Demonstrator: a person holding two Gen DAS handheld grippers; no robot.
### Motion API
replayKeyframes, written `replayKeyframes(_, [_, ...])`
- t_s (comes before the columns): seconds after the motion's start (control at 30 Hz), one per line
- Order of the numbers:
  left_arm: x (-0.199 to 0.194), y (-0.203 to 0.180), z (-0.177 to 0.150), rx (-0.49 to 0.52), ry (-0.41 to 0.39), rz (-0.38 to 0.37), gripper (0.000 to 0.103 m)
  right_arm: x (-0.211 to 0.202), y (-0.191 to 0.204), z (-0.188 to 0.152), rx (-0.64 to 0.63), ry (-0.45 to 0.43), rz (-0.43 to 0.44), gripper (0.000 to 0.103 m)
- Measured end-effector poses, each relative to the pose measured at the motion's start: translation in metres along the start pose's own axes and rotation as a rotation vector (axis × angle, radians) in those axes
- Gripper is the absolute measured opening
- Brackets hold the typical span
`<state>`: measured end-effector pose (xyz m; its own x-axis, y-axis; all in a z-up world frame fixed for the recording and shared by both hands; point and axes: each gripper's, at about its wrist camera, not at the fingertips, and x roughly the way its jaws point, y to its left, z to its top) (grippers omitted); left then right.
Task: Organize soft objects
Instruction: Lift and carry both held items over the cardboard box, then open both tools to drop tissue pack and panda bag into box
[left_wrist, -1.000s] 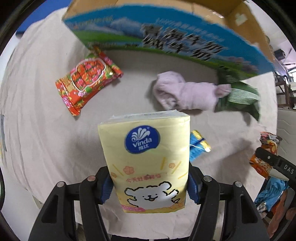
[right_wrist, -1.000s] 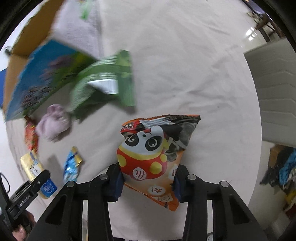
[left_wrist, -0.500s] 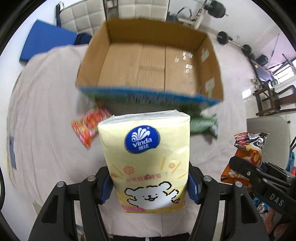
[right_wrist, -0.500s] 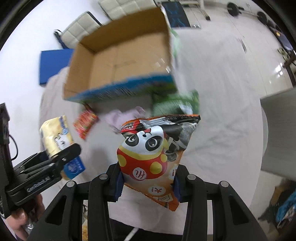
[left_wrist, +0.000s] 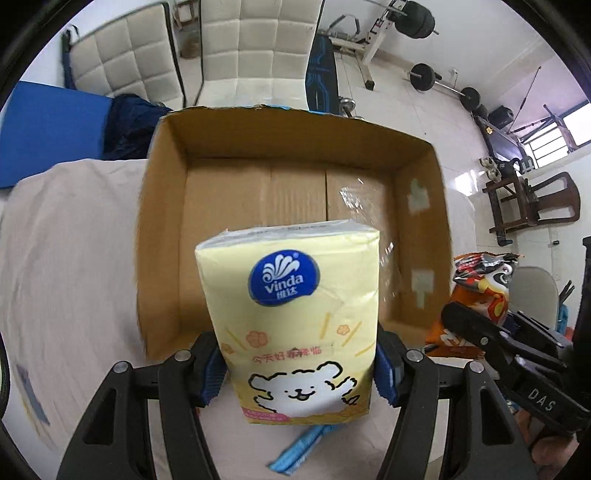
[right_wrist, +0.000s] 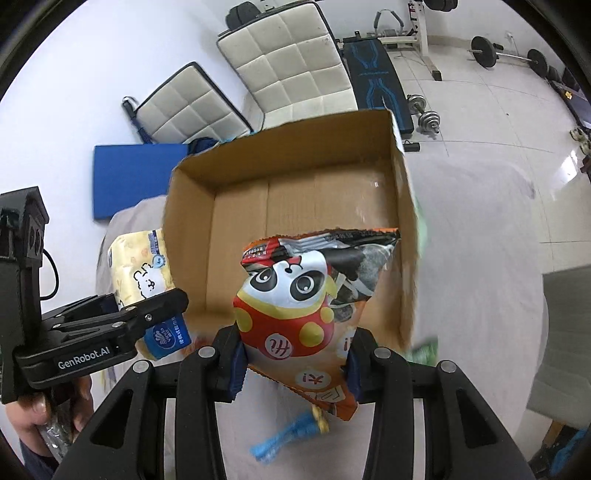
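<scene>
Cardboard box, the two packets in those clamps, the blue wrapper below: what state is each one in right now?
Brown cardboard box: open at the top, nothing inside.
Yellow tissue pack: upright, clamped by the left gripper.
Orange panda snack bag: crinkled, clamped by the right gripper.
Blue wrapper: lying on the beige cloth.

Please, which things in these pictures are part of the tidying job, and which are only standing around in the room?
Part of the job:
- tissue pack, held in the left tongs
- panda snack bag, held in the right tongs
- cardboard box, open
- blue wrapper on the cloth

Just lying about:
- white padded chairs
- weight bench
- barbell
- blue mat
</scene>
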<state>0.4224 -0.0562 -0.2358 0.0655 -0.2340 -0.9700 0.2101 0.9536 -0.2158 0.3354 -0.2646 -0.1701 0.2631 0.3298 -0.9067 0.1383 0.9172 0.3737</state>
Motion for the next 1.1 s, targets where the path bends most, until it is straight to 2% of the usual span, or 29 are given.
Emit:
replayKeyframes(0.17, [0.035, 0.009, 0.046, 0.020, 0.061, -0.035, 0.062, 0.058, 0.003, 0.047, -0.027, 0.013, -0.037, 0.044])
replayKeyframes(0.4, [0.084, 0.020, 0.091, 0.009, 0.164, -0.087, 0.062, 0.119, -0.009, 0.080, -0.024, 0.091, -0.122, 0.044])
replayKeyframes(0.47, [0.093, 0.020, 0.096, 0.005, 0.181, -0.081, 0.062, 0.136, -0.011, 0.086, -0.034, 0.118, -0.157, 0.044])
replayKeyframes(0.67, [0.113, 0.014, 0.105, 0.017, 0.225, -0.077, 0.063, 0.160, -0.011, 0.100, -0.043, 0.171, -0.194, 0.045])
replayKeyframes(0.93, [0.122, 0.006, 0.111, 0.036, 0.235, -0.060, 0.063, 0.182, -0.009, 0.105, -0.063, 0.209, -0.224, 0.045])
replayKeyframes(1.0, [0.123, 0.005, 0.110, 0.032, 0.260, -0.059, 0.063, 0.184, -0.010, 0.102, -0.066, 0.217, -0.232, 0.049])
replayKeyframes(1.03, [0.123, 0.004, 0.110, 0.029, 0.267, -0.058, 0.065, 0.184, -0.009, 0.101, -0.065, 0.218, -0.234, 0.055])
replayKeyframes(1.1, [0.115, 0.002, 0.110, 0.024, 0.252, -0.059, 0.077, 0.183, -0.009, 0.101, -0.064, 0.213, -0.241, 0.063])
